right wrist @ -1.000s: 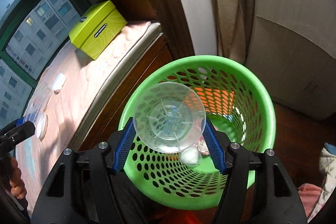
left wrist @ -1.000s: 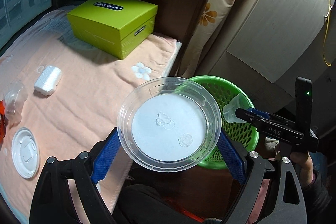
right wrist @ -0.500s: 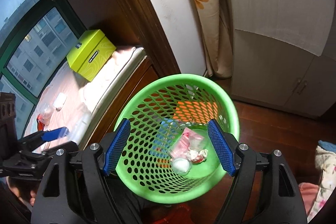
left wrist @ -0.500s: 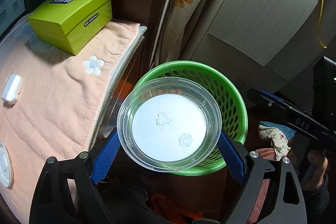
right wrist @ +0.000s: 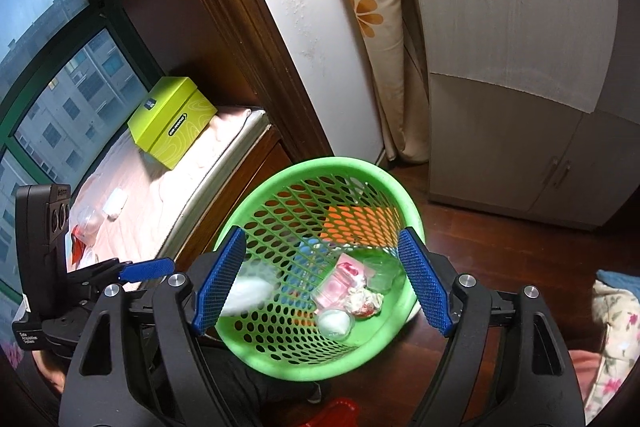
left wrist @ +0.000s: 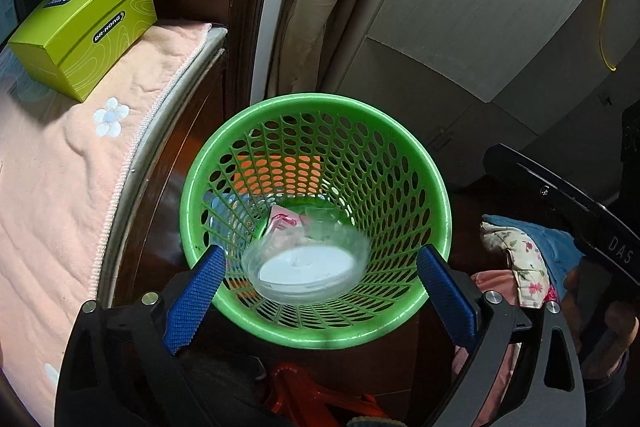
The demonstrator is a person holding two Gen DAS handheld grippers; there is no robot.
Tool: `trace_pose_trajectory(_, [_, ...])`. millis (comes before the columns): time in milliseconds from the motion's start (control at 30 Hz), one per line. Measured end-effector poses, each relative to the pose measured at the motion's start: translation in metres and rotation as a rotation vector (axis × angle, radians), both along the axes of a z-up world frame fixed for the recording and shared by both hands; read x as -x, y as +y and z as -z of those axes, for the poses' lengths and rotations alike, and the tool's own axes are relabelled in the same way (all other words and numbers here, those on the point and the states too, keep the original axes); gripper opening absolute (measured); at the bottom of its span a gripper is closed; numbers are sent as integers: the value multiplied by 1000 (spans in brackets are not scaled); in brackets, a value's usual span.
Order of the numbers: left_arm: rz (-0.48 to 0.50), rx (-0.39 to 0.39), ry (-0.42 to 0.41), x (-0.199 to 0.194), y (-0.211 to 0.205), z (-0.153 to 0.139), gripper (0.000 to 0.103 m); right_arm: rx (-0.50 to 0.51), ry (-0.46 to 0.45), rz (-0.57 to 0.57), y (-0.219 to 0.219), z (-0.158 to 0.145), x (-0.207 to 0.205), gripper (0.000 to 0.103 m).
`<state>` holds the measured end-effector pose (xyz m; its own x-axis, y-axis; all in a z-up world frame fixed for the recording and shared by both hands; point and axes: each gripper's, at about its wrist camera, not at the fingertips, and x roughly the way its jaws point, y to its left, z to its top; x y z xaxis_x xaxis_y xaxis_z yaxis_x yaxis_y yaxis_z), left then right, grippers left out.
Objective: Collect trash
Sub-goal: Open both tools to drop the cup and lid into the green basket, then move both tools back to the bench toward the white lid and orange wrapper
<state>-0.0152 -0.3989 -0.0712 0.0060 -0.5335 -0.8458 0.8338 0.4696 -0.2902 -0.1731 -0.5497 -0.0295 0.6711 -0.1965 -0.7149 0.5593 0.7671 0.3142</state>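
Both the left tool [left wrist: 318,291] and the right tool [right wrist: 322,281] are held spread above the green basket [left wrist: 438,211]; a blurred clear lid [left wrist: 306,265] is seen inside it.

Left gripper [left wrist: 320,291] released clear lid [left wrist: 306,269].
Jaws now apart; lid blurred inside green basket [left wrist: 434,187], toward its 6 o'clock wall.

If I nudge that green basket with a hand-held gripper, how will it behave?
Probably slides or tips easily. The basket has perforated plastic walls and holds only light scraps, a clear lid and a pink wrapper, so it is likely light. It stands on smooth dark wood floor, with little to hold it. The wall may flex if pressed.
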Motion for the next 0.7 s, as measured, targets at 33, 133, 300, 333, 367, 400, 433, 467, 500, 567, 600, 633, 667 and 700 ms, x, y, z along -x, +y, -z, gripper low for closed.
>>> trace_pose_trajectory(33, [-3, 0, 2, 0, 1, 0, 93, 0, -2, -1, 1, 0, 0, 78])
trace_pose_trajectory(133, [-27, 2, 8, -5, 10, -3, 93, 0, -5, -13, 5, -2, -2, 78])
trace_pose_trajectory(300, [-107, 4, -21, -21, 44, -14, 93, 5, -12, -55, 19, -6, -10, 78])
trace_pose_trajectory(333, [-125, 5, -33, -25, 51, -16, 93, 7, -14, -65, 23, -7, -13, 78])
trace_pose_trajectory(367, [-147, 3, -45, -29, 61, -19, 93, 10, -14, -77, 28, -7, -17, 78])
trace_pose_trajectory(400, [-170, 0, -53, -35, 70, -21, 93, 12, -13, -86, 32, -8, -20, 78])
trace_pose_trajectory(433, [-192, -2, -60, -39, 80, -23, 93, 8, -13, -98, 36, -8, -25, 78])
trace_pose_trajectory(467, [-218, -3, -69, -45, 91, -26, 93, 4, -15, -111, 41, -8, -30, 78])
trace_pose_trajectory(500, [-242, -3, -76, -51, 101, -28, 93, 2, -15, -126, 46, -8, -35, 78])
trace_pose_trajectory(567, [-283, -3, -93, -61, 122, -33, 93, 5, -12, -153, 56, -8, -45, 78])
trace_pose_trajectory(600, [-307, -8, -105, -66, 133, -35, 93, 5, -13, -172, 63, -9, -52, 78])
trace_pose_trajectory(633, [-331, -7, -115, -72, 144, -37, 93, 6, -13, -188, 69, -9, -57, 78])
trace_pose_trajectory(667, [-353, -6, -120, -77, 156, -39, 93, 7, -12, -204, 76, -10, -64, 78])
trace_pose_trajectory(700, [-376, -9, -127, -83, 166, -41, 93, 7, -13, -217, 81, -10, -69, 78])
